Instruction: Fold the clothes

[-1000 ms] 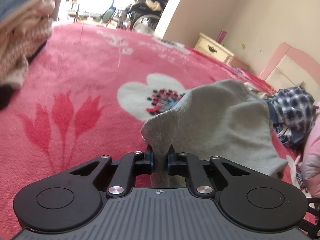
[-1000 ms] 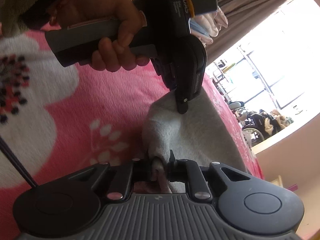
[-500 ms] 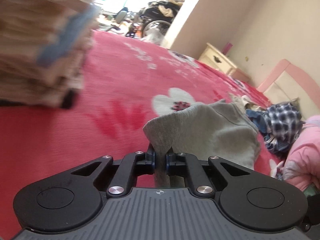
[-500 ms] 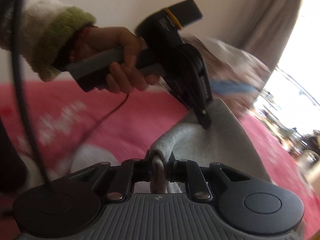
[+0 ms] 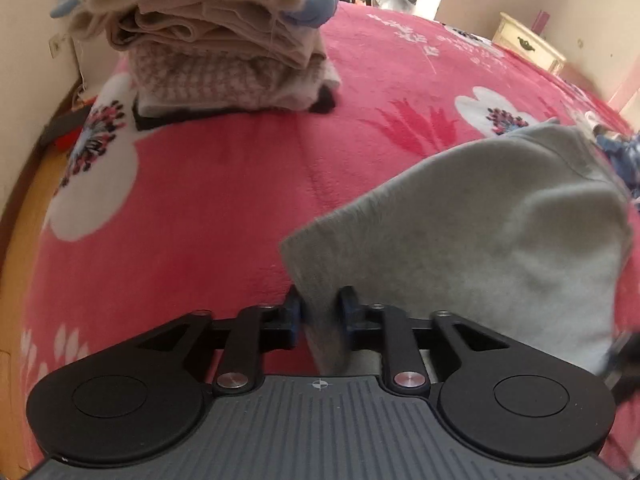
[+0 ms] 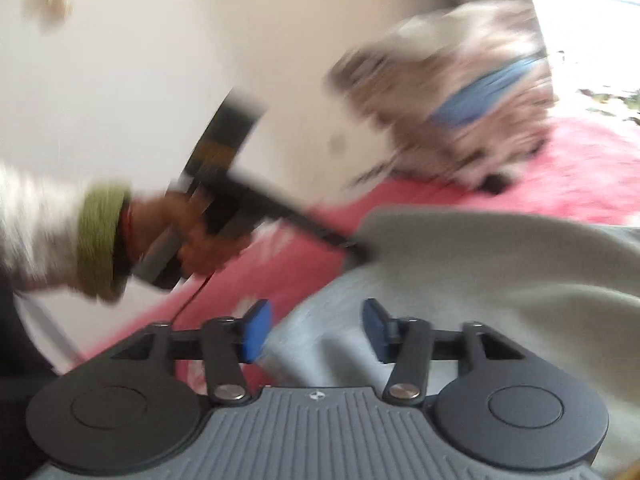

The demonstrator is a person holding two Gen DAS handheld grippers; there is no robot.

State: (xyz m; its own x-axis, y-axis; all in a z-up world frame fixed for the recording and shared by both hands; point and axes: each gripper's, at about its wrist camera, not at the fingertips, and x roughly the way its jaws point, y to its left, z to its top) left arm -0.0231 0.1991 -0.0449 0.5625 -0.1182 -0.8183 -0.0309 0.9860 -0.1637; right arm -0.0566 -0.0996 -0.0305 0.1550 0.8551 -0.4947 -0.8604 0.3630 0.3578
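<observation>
A grey garment (image 5: 480,232) lies partly lifted over the pink flowered blanket (image 5: 200,208). One corner of it hangs between the fingers of my left gripper (image 5: 321,304), whose jaws are opening; the pads stand a little off the cloth. In the blurred right wrist view the grey garment (image 6: 500,272) spreads ahead of my right gripper (image 6: 316,316). Its jaws are also opening, wide apart, with cloth lying loose between the blue pads. The left gripper (image 6: 352,246) shows there too, at the garment's far edge, held by a hand in a green cuff (image 6: 100,240).
A tall stack of folded clothes (image 5: 224,40) sits at the blanket's far left corner, seen blurred as the stack (image 6: 460,92). Wooden floor (image 5: 24,232) lies beyond the bed's left edge. A cream nightstand (image 5: 528,46) and a plaid garment (image 5: 624,156) are to the right.
Both grippers were shut on corners of the grey garment; now both have parted their jaws. The left one swung toward the folded stack. The right one rose and rolled.
</observation>
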